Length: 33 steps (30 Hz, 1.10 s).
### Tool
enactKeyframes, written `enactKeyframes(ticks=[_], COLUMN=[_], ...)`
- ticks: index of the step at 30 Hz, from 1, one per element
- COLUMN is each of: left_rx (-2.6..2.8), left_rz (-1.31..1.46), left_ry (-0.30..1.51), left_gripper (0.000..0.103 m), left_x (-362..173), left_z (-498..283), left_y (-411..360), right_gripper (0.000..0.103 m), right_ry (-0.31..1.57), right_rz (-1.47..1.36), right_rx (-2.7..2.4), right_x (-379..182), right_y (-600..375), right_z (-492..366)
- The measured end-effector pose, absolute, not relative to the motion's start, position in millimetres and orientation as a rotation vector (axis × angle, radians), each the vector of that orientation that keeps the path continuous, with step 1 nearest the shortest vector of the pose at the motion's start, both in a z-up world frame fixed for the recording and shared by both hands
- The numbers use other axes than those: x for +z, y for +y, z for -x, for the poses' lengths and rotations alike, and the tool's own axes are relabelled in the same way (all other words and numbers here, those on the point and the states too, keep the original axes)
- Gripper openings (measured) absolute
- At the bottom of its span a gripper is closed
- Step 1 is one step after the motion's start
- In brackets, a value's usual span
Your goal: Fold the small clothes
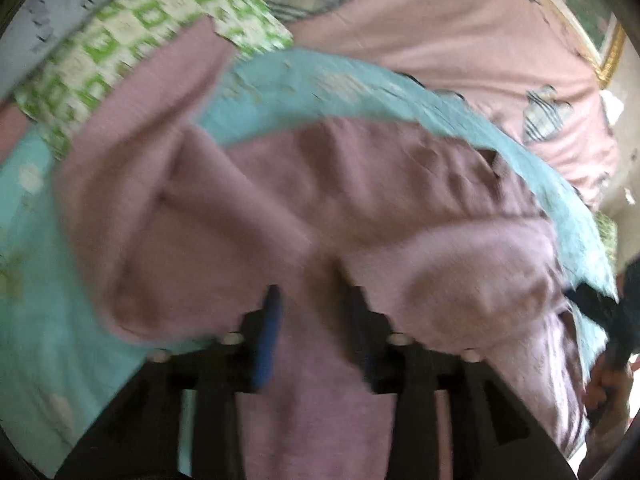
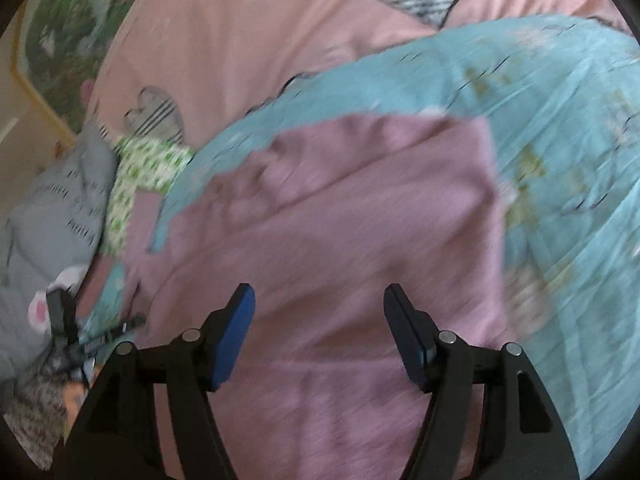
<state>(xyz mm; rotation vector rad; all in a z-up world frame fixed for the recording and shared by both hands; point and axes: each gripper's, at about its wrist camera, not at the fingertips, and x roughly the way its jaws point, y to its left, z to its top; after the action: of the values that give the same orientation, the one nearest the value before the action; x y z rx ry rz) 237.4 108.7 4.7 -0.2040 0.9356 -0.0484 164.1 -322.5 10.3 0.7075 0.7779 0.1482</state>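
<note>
A mauve-pink small garment (image 1: 320,208) lies rumpled on a light blue cloth (image 1: 304,80). My left gripper (image 1: 314,300) has its blue-padded fingers (image 1: 269,332) closed on a bunched fold of this garment, which runs down between them. In the right wrist view the same mauve garment (image 2: 340,220) lies spread flatter on the blue cloth (image 2: 560,140). My right gripper (image 2: 320,296) is open and empty just above it, its fingers (image 2: 236,332) wide apart. Both views are motion-blurred.
A pink bedsheet (image 2: 240,40) with plaid heart patches lies under everything. A green-and-white checked garment (image 1: 132,40) and a grey-blue garment (image 2: 52,208) lie at the side. The other hand-held gripper (image 1: 616,312) shows at the right edge of the left wrist view.
</note>
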Motion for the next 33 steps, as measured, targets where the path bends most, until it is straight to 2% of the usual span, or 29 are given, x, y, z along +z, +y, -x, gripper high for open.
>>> enactKeyframes(ticks=[1,5,12,16,18,19,20,26,33], left_rx=[-0.017,0.108,0.219,0.356,0.381,0.383,0.392,0.235,-0.147], left_rz=[0.196,0.171,0.224,0.093,0.063,0.039,0.015,0.108,0.109], left_ry=[0.925,0.909,0.99,1.03,1.05,1.04,1.037,0.908,0.756], left_gripper=[0.052,0.059,0.062,0.061,0.048,0.022,0.004,0.002,0.002], left_x=[9,21,8,-9,-19,-19,-18,39,107], left_z=[-243,-280,-374,-419,-431,-433,-434,-393,-318], left_y=[115,144,186,189,191,189,187,162,30], right_gripper=[0.068,0.068,0.068,0.068,0.068,0.068,0.068,0.068,0.068], right_ry=[0.783,0.805,0.827,0.83,0.831,0.832,0.834,0.817,0.761], right_rz=[-0.709,-0.728,-0.788,-0.809,-0.819,-0.817,-0.811,-0.804,-0.867], right_rx=[0.169,0.224,0.261,0.281,0.289,0.288,0.284,0.284,0.238], right_x=[9,1,-8,-6,-6,-5,-5,1,1], right_y=[-314,-297,-283,-279,-278,-277,-277,-281,-303], right_z=[-162,-157,-149,-145,-142,-141,-139,-130,-113])
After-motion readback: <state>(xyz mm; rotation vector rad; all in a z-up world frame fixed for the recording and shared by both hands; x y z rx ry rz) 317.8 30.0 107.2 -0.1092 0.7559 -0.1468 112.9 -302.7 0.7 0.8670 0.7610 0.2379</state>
